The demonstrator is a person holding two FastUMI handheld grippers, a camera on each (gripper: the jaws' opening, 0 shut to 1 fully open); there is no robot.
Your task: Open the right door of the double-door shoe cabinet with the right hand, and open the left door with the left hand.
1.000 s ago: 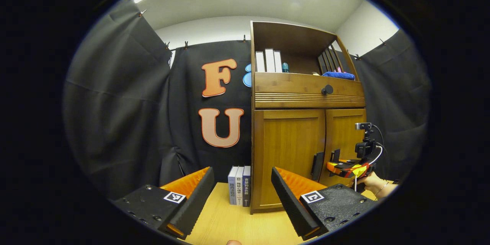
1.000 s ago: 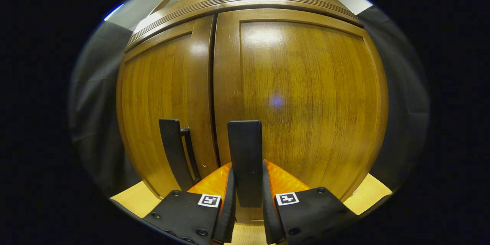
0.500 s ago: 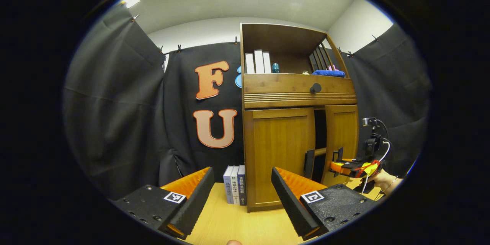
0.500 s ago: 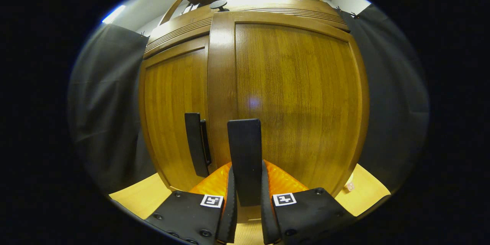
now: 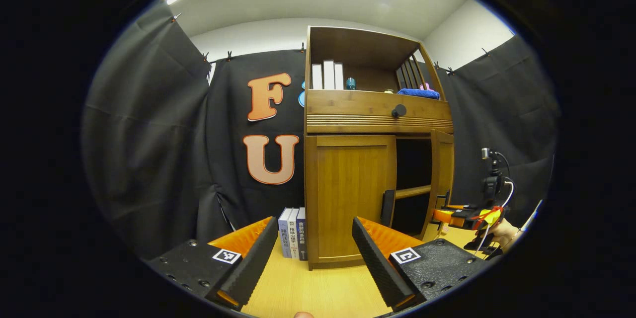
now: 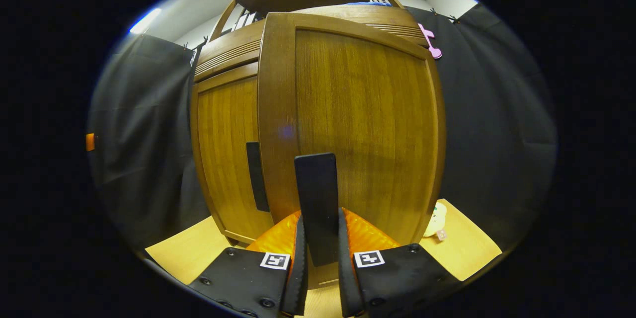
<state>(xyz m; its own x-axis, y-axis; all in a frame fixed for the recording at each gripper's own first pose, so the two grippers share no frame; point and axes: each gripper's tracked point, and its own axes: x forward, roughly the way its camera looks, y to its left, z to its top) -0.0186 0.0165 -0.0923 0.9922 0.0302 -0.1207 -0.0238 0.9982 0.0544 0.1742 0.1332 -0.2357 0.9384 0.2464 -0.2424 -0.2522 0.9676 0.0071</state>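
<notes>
Shoe cabinet standing on a light wooden table, seen from the left gripper view. Right door swung outward on its outer edge, leaving a dark opening between the two doors in which an inner shelf crosses; left door flat against the frame, its black handle at the inner edge beside the opening. Three books stand upright on the table against the cabinet's left side. Bare table lies between the left gripper and the cabinet front. The left gripper hangs well short of the left door with its jaws spread wide, touching and holding nothing. The right gripper, held by a hand, sits at the right door's free edge.

Right gripper view: the right door stands close ahead, angled out in front of the left door, whose handle shows behind the open door's edge. The right gripper is clamped on the right door's handle, an upright black bar, with one finger pressed on each of its sides. A small pale object lies on the table at the door's right, too small to identify
</notes>
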